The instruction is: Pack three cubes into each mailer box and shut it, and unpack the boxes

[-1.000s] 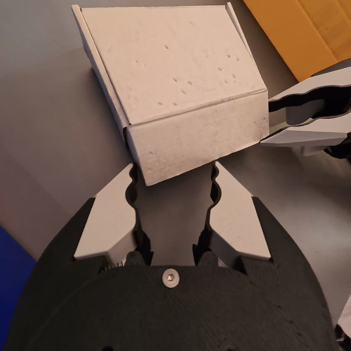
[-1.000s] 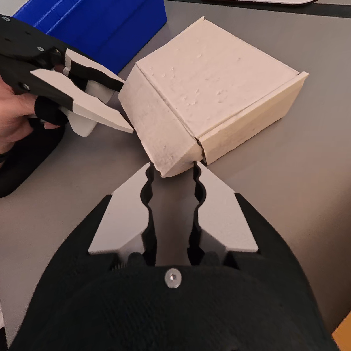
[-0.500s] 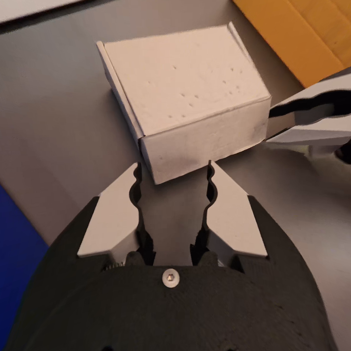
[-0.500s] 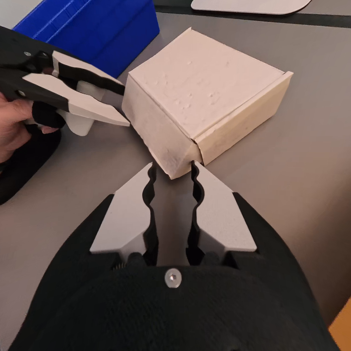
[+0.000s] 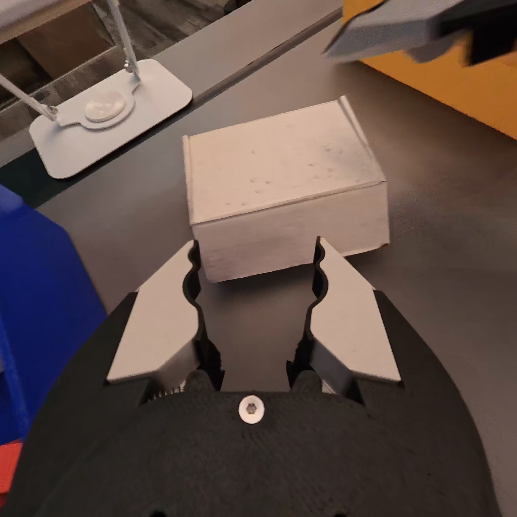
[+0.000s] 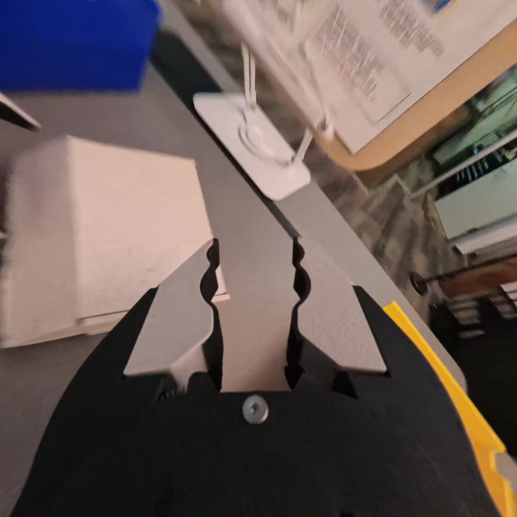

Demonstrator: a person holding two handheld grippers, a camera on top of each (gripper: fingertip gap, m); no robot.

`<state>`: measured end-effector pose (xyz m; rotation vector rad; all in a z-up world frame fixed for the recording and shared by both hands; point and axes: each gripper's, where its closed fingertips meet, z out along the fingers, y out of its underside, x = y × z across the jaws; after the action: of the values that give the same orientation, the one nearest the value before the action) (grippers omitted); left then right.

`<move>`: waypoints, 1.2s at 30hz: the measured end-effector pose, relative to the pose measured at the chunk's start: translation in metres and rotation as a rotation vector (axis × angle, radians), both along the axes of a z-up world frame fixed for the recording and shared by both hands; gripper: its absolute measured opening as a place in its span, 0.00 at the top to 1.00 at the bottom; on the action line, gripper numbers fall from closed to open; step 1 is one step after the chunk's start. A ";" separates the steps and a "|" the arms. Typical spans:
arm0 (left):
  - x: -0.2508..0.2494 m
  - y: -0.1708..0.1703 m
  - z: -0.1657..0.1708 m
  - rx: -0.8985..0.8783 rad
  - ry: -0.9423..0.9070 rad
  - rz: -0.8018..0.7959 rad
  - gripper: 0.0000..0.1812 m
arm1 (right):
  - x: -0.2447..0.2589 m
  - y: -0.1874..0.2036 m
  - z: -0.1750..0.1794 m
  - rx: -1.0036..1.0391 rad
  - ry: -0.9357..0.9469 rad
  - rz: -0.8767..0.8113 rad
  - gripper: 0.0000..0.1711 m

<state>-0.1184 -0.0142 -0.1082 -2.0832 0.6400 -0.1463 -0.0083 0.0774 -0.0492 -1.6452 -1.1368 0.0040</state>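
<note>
A closed white mailer box (image 5: 282, 179) lies flat on the grey table. My left gripper (image 5: 257, 246) is open and empty, its fingertips just in front of the box's near face. In the right wrist view the box (image 6: 106, 229) is blurred and lies left of my right gripper (image 6: 254, 243), which is open and empty and points past the box's right corner toward the table's far edge. The right gripper also shows blurred in the left wrist view (image 5: 419, 30), raised above the table at the top right. No cubes are in view.
A blue bin (image 5: 36, 293) stands left of the box; something red (image 5: 8, 464) shows by its lower edge. A yellow bin (image 5: 447, 92) stands at the right. A white stand's base plate (image 5: 112, 117) sits at the far table edge, holding a board with paper (image 6: 377, 64).
The box has settled flat on the table. My left gripper has backed off slightly and opened wider. My right gripper has lifted and swung right, away from the box corner, and opened wider.
</note>
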 end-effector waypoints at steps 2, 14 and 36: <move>0.011 -0.006 -0.003 -0.029 -0.035 -0.033 0.55 | -0.006 0.027 -0.027 -0.077 -0.156 -0.016 0.71; 0.014 -0.019 -0.028 -0.240 -0.031 -0.129 0.48 | 0.013 -0.033 -0.083 -0.451 -0.458 0.165 1.00; 0.014 -0.116 -0.033 -0.446 0.223 -0.767 0.42 | 0.022 -0.188 -0.100 -0.578 -0.411 0.658 0.48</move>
<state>-0.1042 -0.1305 -0.1411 -2.1707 1.6484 -0.5331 0.0137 -0.1106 -0.1496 -1.7185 -2.1035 0.4730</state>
